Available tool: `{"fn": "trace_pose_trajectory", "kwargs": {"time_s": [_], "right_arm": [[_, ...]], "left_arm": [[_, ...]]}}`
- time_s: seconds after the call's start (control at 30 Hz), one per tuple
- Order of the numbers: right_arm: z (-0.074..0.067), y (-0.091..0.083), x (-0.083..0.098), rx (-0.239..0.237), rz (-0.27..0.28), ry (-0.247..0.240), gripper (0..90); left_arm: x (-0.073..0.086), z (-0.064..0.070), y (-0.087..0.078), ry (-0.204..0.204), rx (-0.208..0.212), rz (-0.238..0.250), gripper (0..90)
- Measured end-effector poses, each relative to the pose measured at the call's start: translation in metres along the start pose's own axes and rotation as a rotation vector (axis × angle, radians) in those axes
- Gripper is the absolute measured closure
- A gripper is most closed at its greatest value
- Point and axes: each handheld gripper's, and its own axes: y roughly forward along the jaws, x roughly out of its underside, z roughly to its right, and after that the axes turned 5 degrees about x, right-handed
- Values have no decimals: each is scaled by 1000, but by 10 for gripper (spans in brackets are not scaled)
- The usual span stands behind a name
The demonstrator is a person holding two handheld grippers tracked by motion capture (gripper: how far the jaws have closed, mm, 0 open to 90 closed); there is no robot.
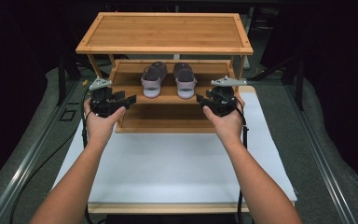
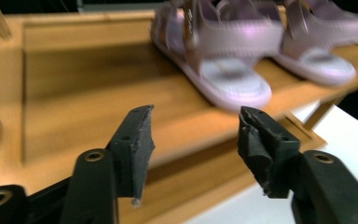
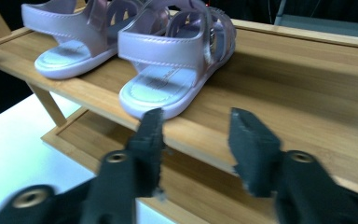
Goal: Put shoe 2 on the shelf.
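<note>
Two lilac sandals stand side by side on the middle shelf of a bamboo shoe rack (image 1: 164,49), heels toward me: the left sandal (image 1: 153,79) and the right sandal (image 1: 184,79). My left gripper (image 1: 129,99) hovers at the shelf's front left, open, with nothing between its jaws; its own view shows the left sandal (image 2: 223,60) just beyond the jaws. My right gripper (image 1: 199,99) hovers at the shelf's front right, open and empty, with the right sandal (image 3: 177,70) a little ahead of its jaws. Neither gripper touches a sandal.
The rack stands at the far end of a white table top (image 1: 168,163), with an empty top shelf and a bottom shelf (image 1: 168,119) below the grippers. Dark floor and metal rails (image 1: 32,154) flank the table.
</note>
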Motion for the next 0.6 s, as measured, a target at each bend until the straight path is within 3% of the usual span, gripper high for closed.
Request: {"fn": "trace_pose_trajectory", "kwargs": {"time_s": [0.23, 0.27, 0.3, 0.33, 0.43, 0.53, 0.6], "right_arm": [[5, 11, -6, 42, 7, 14, 733], [6, 16, -8, 60, 10, 32, 788], [6, 16, -8, 60, 10, 32, 788], [8, 22, -10, 29, 7, 47, 827], [7, 29, -14, 81, 3, 61, 863], [6, 36, -18, 59, 5, 79, 887], [4, 41, -19, 101, -1, 69, 896]], "left_arm": [[-17, -3, 16, 9, -22, -1, 635], [-19, -5, 21, 2, -19, -2, 716], [-19, -5, 21, 2, -19, -2, 746], [-21, -7, 27, -18, -36, -8, 783], [-23, -10, 36, -44, -61, -22, 868], [-26, -11, 44, -52, -74, -50, 894], [-26, -10, 51, -45, -103, -77, 897]]}}
